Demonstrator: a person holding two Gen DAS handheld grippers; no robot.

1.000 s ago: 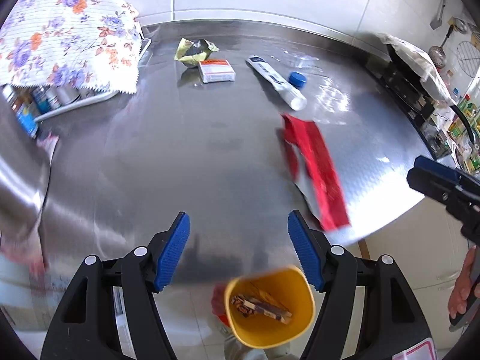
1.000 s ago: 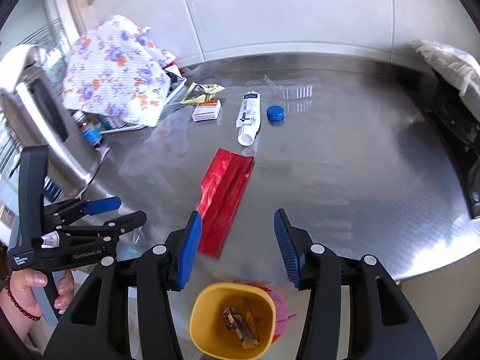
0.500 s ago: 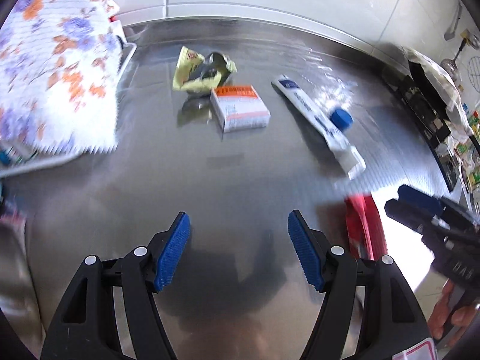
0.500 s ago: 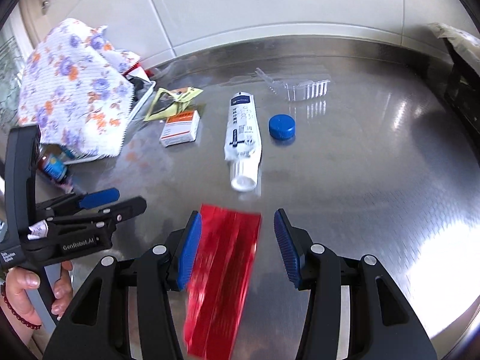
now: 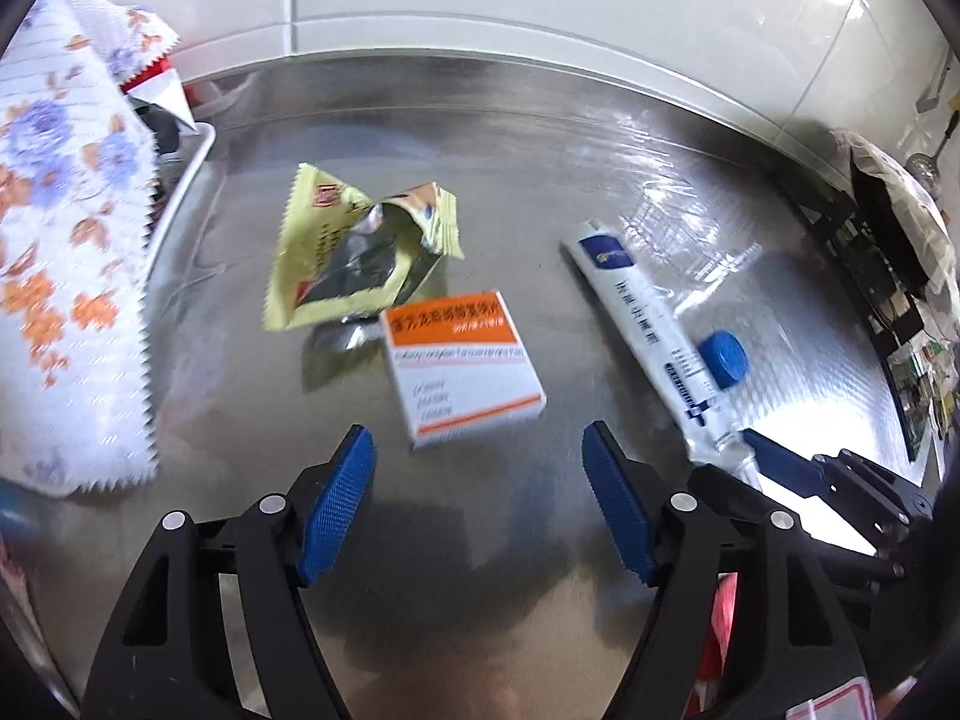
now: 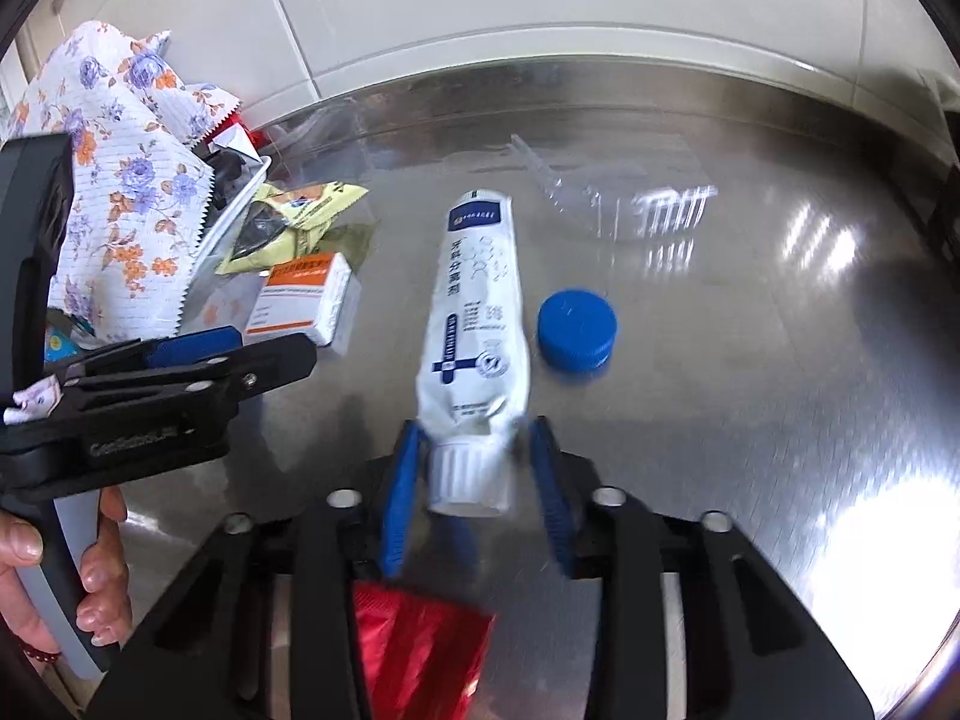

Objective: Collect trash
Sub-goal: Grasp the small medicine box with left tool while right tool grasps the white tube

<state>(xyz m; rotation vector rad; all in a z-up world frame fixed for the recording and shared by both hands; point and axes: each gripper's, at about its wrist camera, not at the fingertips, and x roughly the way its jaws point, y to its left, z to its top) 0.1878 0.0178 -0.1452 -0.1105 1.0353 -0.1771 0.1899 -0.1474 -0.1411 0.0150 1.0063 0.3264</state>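
Observation:
Trash lies on a steel counter [image 5: 492, 138]. My left gripper [image 5: 480, 480] is open just short of a white and orange box [image 5: 465, 360]; a torn yellow wrapper [image 5: 354, 252] lies behind it. My right gripper [image 6: 474, 468] has its jaws around the cap end of a white toothpaste tube [image 6: 477, 324], partly closed, with the pads beside the cap. A blue bottle cap [image 6: 577, 330] lies right of the tube. A red foil wrapper [image 6: 420, 654] lies under the right gripper. The tube [image 5: 654, 324] and cap [image 5: 725, 358] also show in the left wrist view.
A floral cloth [image 5: 66, 276] covers a rack at the left [image 6: 126, 204]. A clear plastic piece [image 6: 618, 204] lies behind the tube. A white tiled wall [image 6: 540, 0] backs the counter. A stove area [image 5: 882, 252] is at the far right.
Both grippers moved forward over the counter. The left came up to the box. The right passed over the red wrapper and narrowed its jaws around the tube's cap end.

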